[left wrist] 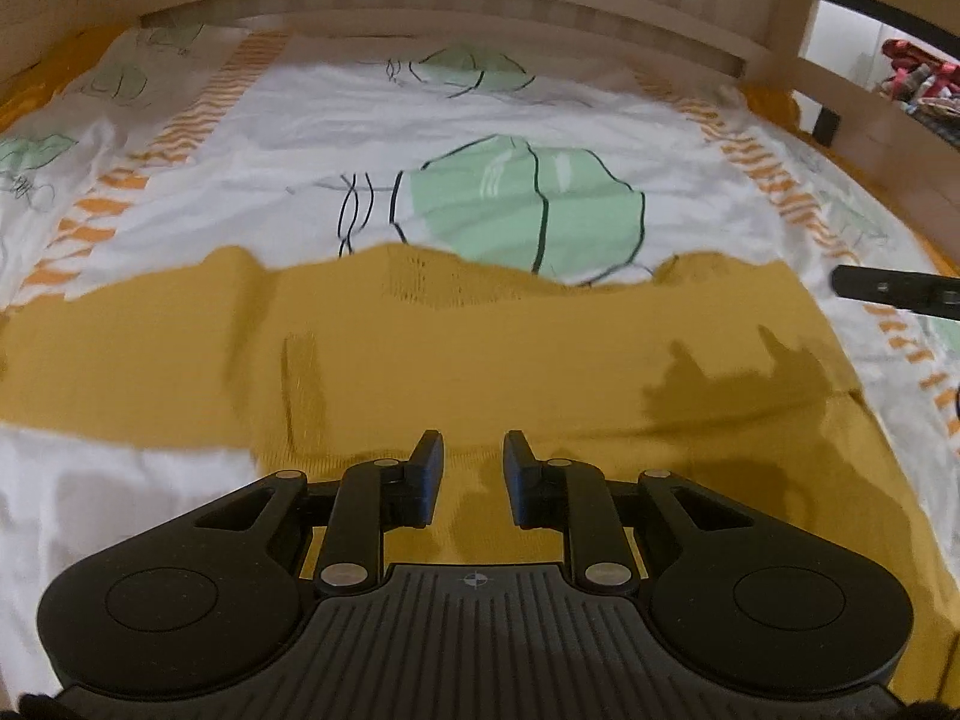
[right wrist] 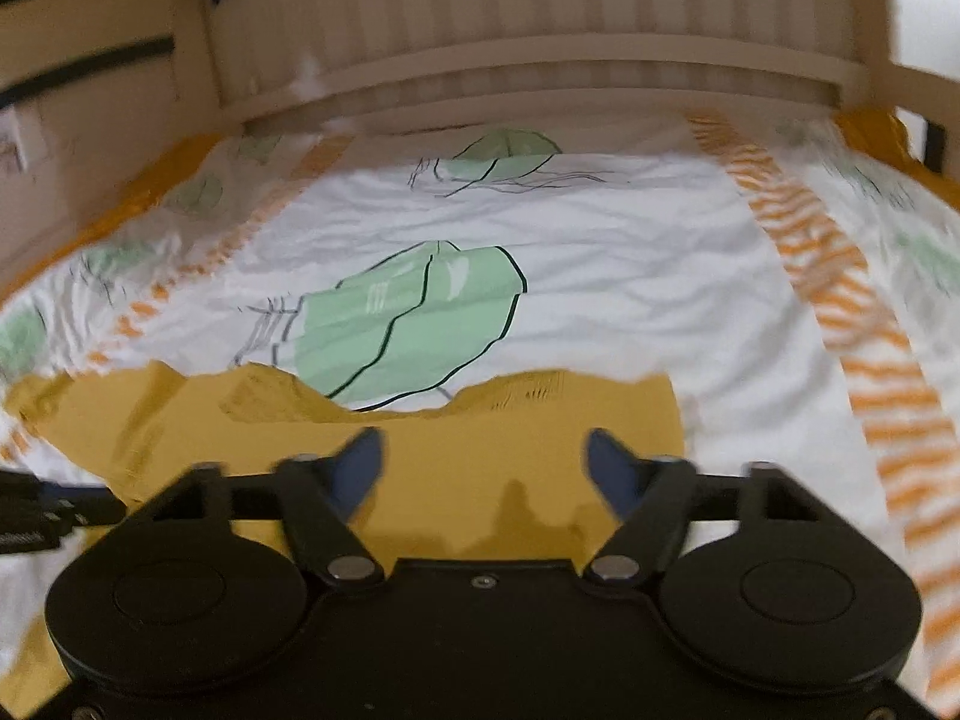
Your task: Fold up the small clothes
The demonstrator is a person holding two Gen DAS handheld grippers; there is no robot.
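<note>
A mustard-yellow knit garment lies spread flat on the bed, with a sleeve reaching left. It also shows in the right wrist view. My left gripper hovers over its near middle, open with a narrow gap and empty. My right gripper hovers over the garment's right part, open wide and empty. One right gripper finger shows at the right edge of the left wrist view. Part of the left gripper shows at the left edge of the right wrist view.
The white bedsheet has green jellyfish prints and orange striped bands. A pale wooden bed rail runs along the far side, with side rails at the right. Clutter lies beyond them.
</note>
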